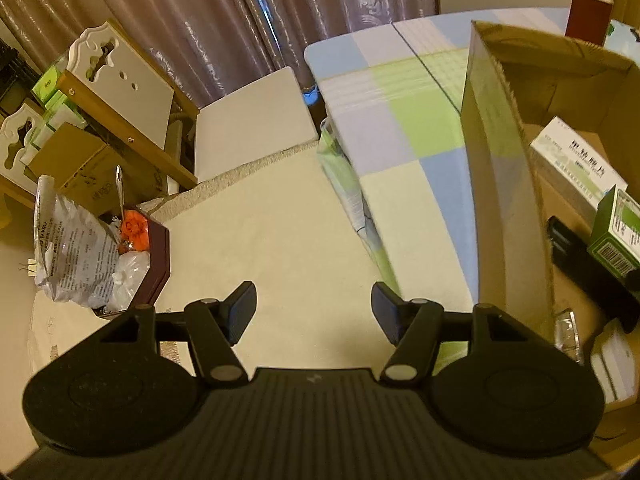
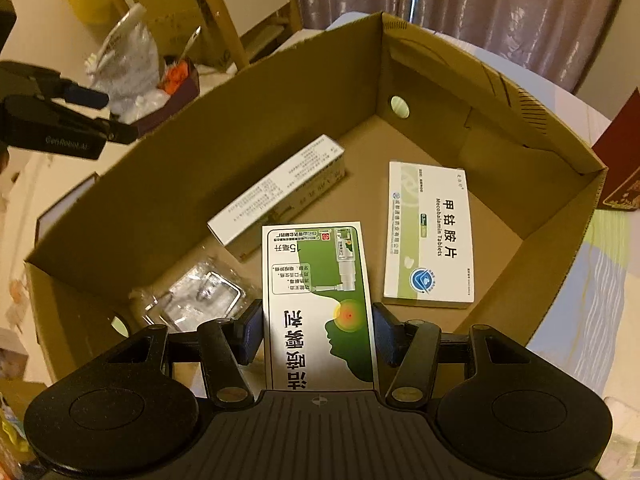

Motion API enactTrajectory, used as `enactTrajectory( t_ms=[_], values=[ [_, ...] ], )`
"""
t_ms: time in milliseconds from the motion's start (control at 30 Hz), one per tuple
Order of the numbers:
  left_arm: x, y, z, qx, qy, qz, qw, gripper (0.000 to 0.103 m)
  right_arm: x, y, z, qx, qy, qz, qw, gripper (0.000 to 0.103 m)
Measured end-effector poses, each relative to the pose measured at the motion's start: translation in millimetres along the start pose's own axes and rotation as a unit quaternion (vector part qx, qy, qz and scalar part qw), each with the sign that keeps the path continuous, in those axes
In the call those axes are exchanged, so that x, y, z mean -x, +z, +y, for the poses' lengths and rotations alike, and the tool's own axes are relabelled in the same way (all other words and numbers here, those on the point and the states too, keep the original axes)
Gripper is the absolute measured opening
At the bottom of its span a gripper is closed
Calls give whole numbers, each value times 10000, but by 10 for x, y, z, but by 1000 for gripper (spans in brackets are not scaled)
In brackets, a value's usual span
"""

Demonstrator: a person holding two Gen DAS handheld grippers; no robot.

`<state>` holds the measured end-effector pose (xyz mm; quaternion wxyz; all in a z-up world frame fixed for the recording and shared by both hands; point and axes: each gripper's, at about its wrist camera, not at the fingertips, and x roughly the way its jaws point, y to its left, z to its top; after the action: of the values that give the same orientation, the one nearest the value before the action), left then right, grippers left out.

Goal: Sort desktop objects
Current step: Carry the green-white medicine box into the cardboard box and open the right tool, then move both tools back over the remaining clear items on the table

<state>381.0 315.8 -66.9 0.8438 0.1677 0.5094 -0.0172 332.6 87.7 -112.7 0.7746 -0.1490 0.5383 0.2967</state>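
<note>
My right gripper (image 2: 318, 334) is shut on a green-and-white medicine box (image 2: 316, 296), held over the inside of an open cardboard box (image 2: 280, 92). On the cardboard floor lie a white tablet box (image 2: 430, 236), a long white carton (image 2: 280, 196) and a clear blister pack (image 2: 200, 292). My left gripper (image 1: 314, 312) stands open and holds nothing, over the cream tabletop just left of the cardboard box wall (image 1: 500, 200). The green box (image 1: 616, 236) shows inside the cardboard box in the left wrist view, and the left gripper (image 2: 92, 112) appears at the far left of the right wrist view.
A dark red octagonal tray (image 1: 156, 256) holds a crumpled plastic bag (image 1: 76, 248), something orange and a metal tool. A checked cloth (image 1: 400, 128) covers the surface beyond. A white chair seat (image 1: 252, 116), wooden shelving with cartons and curtains stand behind. A dark red book (image 2: 624, 164) lies right of the box.
</note>
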Motion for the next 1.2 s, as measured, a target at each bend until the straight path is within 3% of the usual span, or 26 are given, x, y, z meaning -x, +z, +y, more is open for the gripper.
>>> enactTrajectory(
  t_ms=[333,900,967,1200],
  values=[
    [-40,2,2,31,45,59,10000,63,-82,15,-3,62,15,99,9999,55],
    [194,-59,-145,-28,91,-9,10000,66,580,-127,-78,-135,300,-623,9975,56],
    [271,-68,-170,-42,108,-53,9999,67,718,-196,-102,-202,303,-841,9958,95],
    [629,-100,-273,-16,206,-256,9995,68,1195,-463,-302,-400,356,-1417,9885,95]
  ],
)
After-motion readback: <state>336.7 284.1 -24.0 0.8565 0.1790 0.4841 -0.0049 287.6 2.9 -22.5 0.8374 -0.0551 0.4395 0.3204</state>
